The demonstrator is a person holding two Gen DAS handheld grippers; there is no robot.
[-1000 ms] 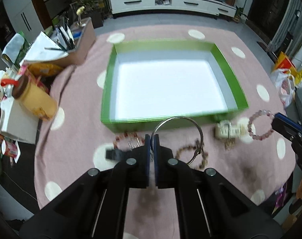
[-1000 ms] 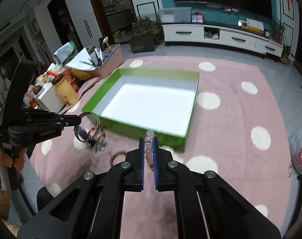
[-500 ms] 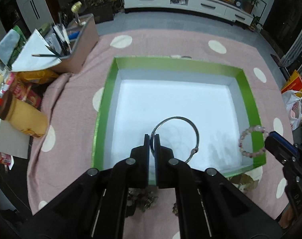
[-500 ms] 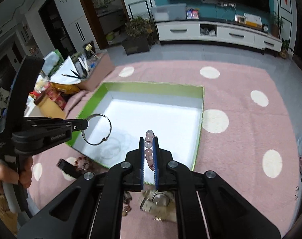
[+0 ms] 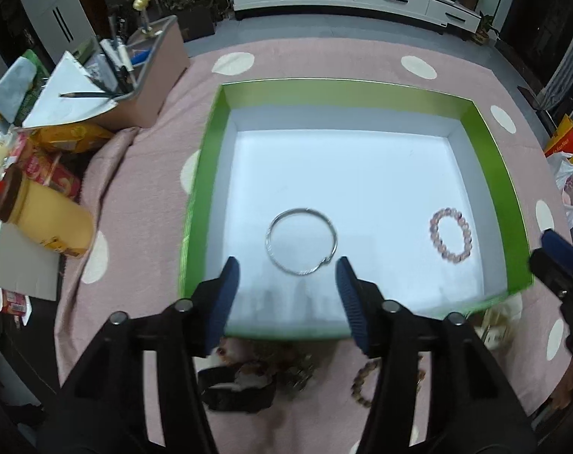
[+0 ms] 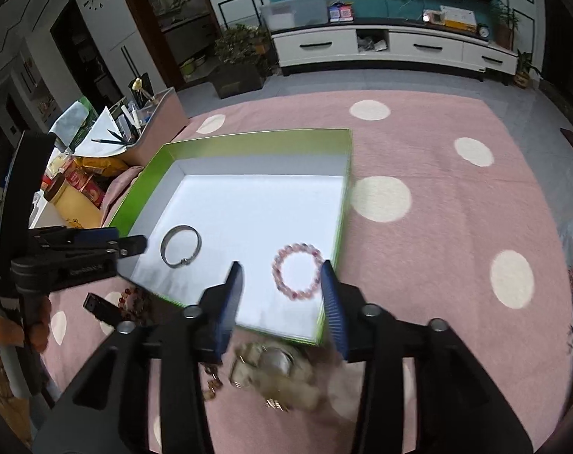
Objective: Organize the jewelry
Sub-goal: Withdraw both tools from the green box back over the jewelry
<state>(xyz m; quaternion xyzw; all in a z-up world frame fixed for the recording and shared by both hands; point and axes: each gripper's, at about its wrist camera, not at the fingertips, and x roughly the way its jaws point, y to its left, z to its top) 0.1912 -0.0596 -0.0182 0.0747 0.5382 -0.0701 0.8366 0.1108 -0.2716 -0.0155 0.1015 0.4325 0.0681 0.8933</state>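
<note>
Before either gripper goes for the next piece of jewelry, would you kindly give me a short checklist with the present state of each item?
1. Left gripper jaws have just been opening, nothing between them: ok.
2. Right gripper jaws have just been opening, empty: ok.
3. Silver bangle lies flat inside the green box, free of the pads: ok.
4. Pink bead bracelet lies flat in the box, apart from the bangle: ok.
5. Pieces left on the pink cloth in front of the box, such as the brown bead bracelet: not ok, still to be moved.
6. Exact shape of those remaining pieces: cannot tell, blurred.
</note>
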